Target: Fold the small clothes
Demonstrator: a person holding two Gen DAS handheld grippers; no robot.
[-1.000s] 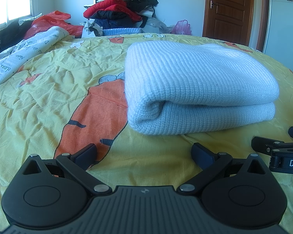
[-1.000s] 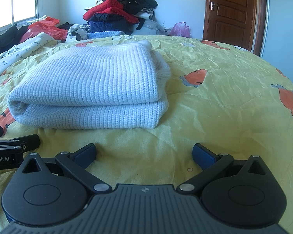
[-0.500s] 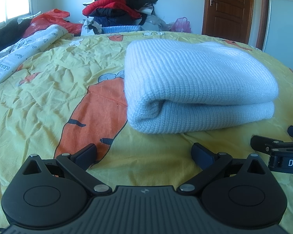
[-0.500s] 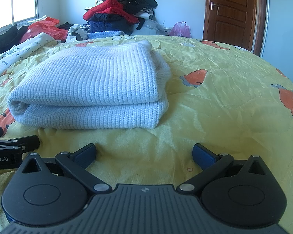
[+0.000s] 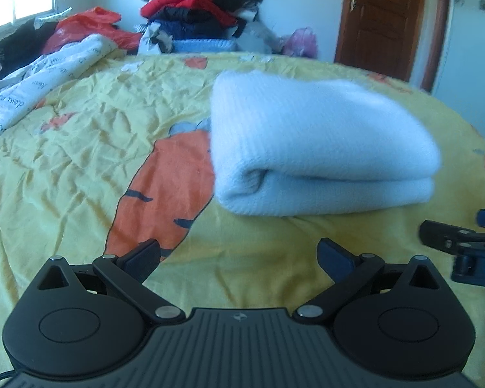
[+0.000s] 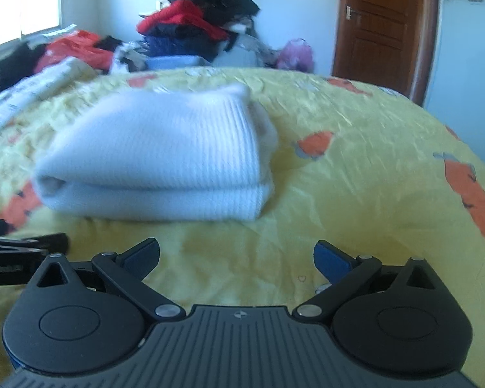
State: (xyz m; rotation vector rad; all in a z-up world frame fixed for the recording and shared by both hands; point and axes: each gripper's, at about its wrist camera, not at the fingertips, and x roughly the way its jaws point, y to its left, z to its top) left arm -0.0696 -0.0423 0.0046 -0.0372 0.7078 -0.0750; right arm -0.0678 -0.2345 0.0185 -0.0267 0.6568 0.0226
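A pale blue-white knitted sweater (image 5: 320, 142) lies folded in a thick rectangle on the yellow carrot-print bedspread (image 5: 80, 168). My left gripper (image 5: 239, 255) hovers open just in front of its left half, nothing between the fingers. In the right wrist view the same sweater (image 6: 165, 155) lies ahead and to the left. The right gripper (image 6: 236, 255) is open and empty, a little short of the sweater's right end. Each gripper shows at the edge of the other's view: the right gripper (image 5: 462, 242), the left gripper (image 6: 22, 249).
A tall pile of red, black and blue clothes (image 5: 197, 9) rises behind the bed. A white printed quilt (image 5: 32, 93) lies along the left side under the window. A brown door (image 6: 381, 22) stands at the back right. Bare bedspread (image 6: 371, 174) stretches right of the sweater.
Both grippers have pulled back and up slightly from the sweater, and the right wrist view has swung a little right. Both stay open. The sweater has not moved.
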